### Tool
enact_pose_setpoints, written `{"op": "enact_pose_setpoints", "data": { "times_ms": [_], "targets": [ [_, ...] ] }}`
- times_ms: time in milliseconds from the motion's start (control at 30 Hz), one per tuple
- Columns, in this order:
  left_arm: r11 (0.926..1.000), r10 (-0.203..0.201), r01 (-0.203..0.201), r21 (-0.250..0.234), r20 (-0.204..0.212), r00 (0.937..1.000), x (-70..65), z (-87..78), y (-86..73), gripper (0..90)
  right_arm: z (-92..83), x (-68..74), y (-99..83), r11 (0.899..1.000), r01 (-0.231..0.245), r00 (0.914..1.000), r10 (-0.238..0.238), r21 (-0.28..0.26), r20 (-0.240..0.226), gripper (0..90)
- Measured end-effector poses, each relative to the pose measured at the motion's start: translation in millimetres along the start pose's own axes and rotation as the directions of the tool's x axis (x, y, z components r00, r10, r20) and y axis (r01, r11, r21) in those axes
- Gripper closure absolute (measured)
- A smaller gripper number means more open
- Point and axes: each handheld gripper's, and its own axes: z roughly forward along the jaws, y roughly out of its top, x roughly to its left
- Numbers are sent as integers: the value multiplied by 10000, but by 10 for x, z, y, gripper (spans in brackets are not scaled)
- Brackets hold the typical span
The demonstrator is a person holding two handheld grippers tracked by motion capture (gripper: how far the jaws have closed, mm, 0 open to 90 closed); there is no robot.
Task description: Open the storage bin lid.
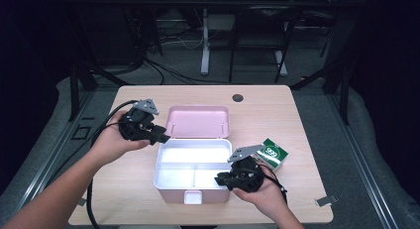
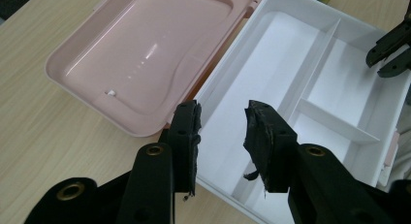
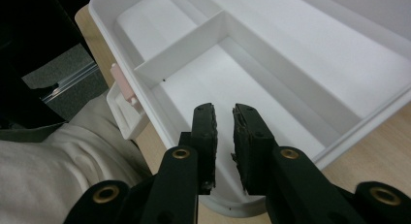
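The left gripper (image 1: 161, 136), at 9 o'clock of the white box (image 1: 165, 175), hangs over its rim beside the open pink lid (image 1: 198, 121), jaws moderately apart with nothing between them. The box sits at table centre with 3 compartments. At 4 o'clock, the right gripper (image 1: 221, 180) has its jaws narrowly parted, empty, over the near right compartment. A green carton (image 1: 275, 153) lies at 3 o'clock.

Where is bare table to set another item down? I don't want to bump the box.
Free: the far strip behind the pink lid around the dark hole, and the near-left corner. Crowded: right of the white tray, where the right gripper and green carton sit.
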Motion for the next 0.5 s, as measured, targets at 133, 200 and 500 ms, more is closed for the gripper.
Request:
{"op": "enact_pose_setpoints", "data": {
  "times_ms": [133,200,500],
  "targets": [
    [9990,347,-347,277,7,9994,-49,7,52,660,5,-3,45,9997,-26,10000,27,231,-50,785],
    [9974,565,-564,456,1,9984,-80,13,86,662,9,0,51,9996,1,10000,-2,277,35,784],
    [9778,1530,-1538,1427,160,9881,-233,127,179,696,-63,-24,17,9998,-154,9999,154,94,46,768]
  ]
}}
